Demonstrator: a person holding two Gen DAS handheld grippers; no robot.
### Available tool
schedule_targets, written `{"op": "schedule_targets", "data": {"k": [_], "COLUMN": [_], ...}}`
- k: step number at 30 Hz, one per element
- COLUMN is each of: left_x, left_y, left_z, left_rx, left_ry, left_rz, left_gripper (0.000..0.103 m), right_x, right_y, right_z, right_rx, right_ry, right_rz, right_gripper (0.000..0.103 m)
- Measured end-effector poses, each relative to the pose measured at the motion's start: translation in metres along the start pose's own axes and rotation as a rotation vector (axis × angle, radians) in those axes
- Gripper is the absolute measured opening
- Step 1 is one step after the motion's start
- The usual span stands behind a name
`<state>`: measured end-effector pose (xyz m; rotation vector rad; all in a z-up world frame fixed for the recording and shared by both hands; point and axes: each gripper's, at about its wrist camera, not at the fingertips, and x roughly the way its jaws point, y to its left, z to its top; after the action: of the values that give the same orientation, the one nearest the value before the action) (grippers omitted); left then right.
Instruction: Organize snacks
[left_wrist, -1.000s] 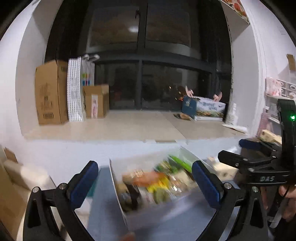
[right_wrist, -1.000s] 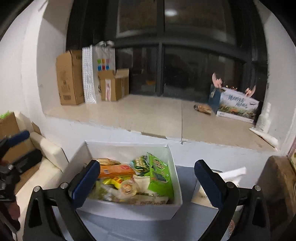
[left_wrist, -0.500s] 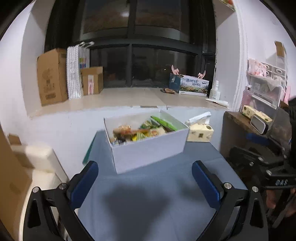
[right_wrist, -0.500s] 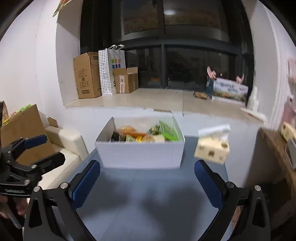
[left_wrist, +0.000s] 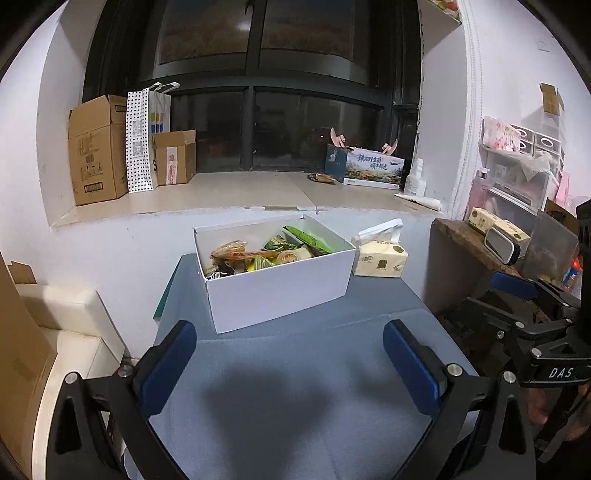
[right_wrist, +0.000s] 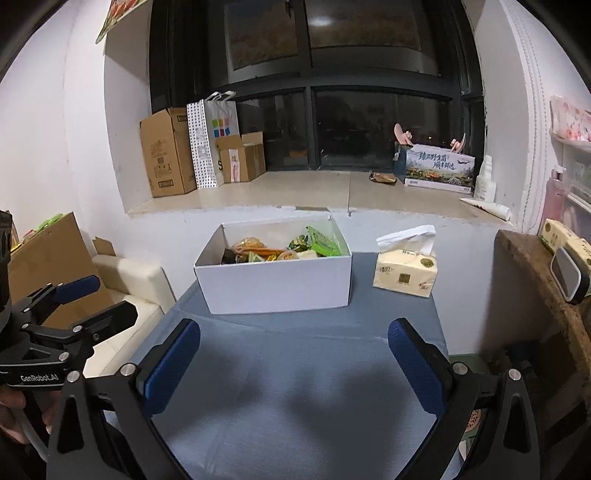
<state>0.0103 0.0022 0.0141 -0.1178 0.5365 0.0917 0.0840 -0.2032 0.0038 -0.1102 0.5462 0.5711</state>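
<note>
A white open box holding several snack packets stands at the far end of a blue-grey table; in the right wrist view the box and snacks sit straight ahead. My left gripper is open and empty, held back over the near table. My right gripper is open and empty, also well short of the box. Each gripper shows at the edge of the other's view.
A yellow tissue pack lies right of the box. A window ledge behind holds cardboard boxes and a printed carton. A wooden shelf stands at right, a cream cushion and cardboard at left.
Both grippers have pulled back from close over the box to well short of it, so the box looks smaller and more table shows. Both stay open.
</note>
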Motion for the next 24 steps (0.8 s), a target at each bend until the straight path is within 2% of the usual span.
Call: {"op": "schedule_targets", "data": {"k": [24], "left_x": [0.0009], "left_y": [-0.0006], "left_z": [-0.0010], "left_rx": [0.010], "left_ry": [0.010], "left_rz": [0.013], "left_gripper": [0.103], "right_x": [-0.0021], "right_y": [0.0036], "right_z": [-0.0012], "right_rx": [-0.012], "right_ry": [0.004], "right_rz": [-0.005], "right_gripper": [0.103]}}
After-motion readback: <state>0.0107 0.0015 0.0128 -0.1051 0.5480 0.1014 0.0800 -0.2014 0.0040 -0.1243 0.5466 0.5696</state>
